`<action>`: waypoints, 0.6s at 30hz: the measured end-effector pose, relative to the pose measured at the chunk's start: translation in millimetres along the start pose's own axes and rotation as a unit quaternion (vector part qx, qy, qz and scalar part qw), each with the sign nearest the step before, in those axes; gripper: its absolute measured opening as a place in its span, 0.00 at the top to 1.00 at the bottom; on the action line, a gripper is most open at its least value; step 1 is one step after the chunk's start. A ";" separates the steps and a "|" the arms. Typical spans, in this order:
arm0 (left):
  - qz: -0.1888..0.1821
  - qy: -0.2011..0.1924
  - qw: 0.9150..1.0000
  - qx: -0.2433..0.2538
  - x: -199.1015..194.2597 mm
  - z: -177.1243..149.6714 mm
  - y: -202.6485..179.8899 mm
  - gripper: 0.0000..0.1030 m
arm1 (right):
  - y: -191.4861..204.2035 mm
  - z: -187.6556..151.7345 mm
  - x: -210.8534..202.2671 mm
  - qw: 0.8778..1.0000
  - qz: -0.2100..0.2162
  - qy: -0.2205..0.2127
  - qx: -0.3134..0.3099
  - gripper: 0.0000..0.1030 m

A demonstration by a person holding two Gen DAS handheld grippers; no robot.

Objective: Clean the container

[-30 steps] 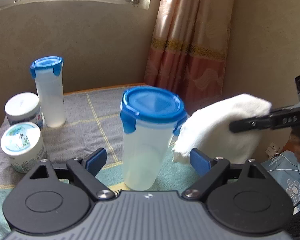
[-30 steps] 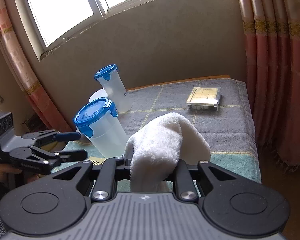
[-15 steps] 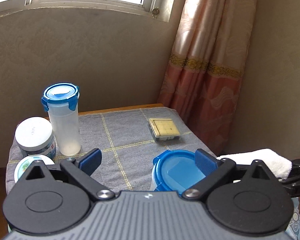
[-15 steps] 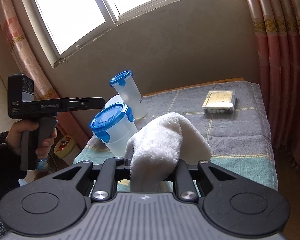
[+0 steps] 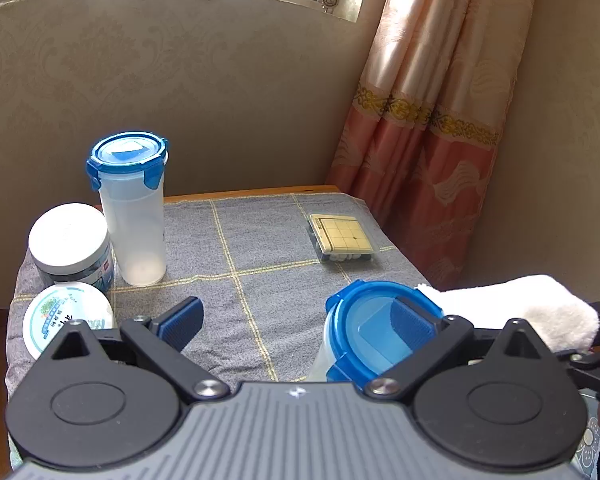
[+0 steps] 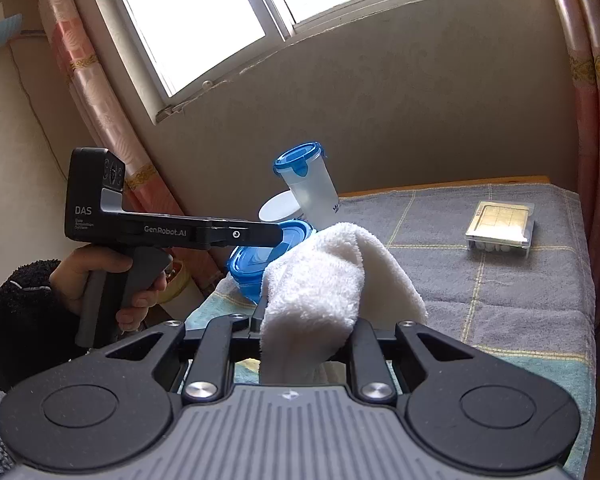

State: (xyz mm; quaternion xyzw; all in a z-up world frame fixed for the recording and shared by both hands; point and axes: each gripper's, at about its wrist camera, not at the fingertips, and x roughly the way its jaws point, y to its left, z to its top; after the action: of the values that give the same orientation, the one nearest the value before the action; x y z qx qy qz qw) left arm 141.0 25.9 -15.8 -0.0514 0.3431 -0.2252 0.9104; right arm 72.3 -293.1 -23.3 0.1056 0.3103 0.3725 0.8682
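A translucent container with a blue clip lid (image 5: pixel 374 332) stands near the table's front edge; it also shows in the right wrist view (image 6: pixel 256 264). My left gripper (image 5: pixel 300 320) is open and hovers above it, its right finger over the lid; nothing is between the fingers. My right gripper (image 6: pixel 300 320) is shut on a white towel (image 6: pixel 332 284), which touches the container's right side. The towel also shows in the left wrist view (image 5: pixel 516 304).
A second tall blue-lidded container (image 5: pixel 130 208) and two white-lidded jars (image 5: pixel 70 240) (image 5: pixel 68 320) stand at the left. A flat clear box with a yellow grid card (image 5: pixel 344 236) lies at the right. The table's grey checked cloth (image 5: pixel 260 248) ends near a curtain (image 5: pixel 440 120).
My left gripper has risen from around the container's body to above its lid and shifted left. The towel has moved up against the container's side.
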 end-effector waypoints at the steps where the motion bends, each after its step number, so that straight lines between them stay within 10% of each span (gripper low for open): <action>1: 0.000 0.001 1.000 -0.001 0.1 0.1 0.6 0.03 | -1.9 0.4 2.8 1.000 0.004 0.002 0.003 0.79; 18: -0.010 0.011 1.000 -0.024 6.2 1.7 6.3 0.00 | -35.9 -11.8 50.1 0.997 0.022 0.056 0.039 0.77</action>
State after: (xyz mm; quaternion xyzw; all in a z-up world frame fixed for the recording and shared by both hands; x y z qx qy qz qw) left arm 148.6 28.6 -19.8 -0.0743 0.3575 -0.2269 0.9029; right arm 112.4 -283.2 -70.5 0.1253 0.3708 0.3846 0.8360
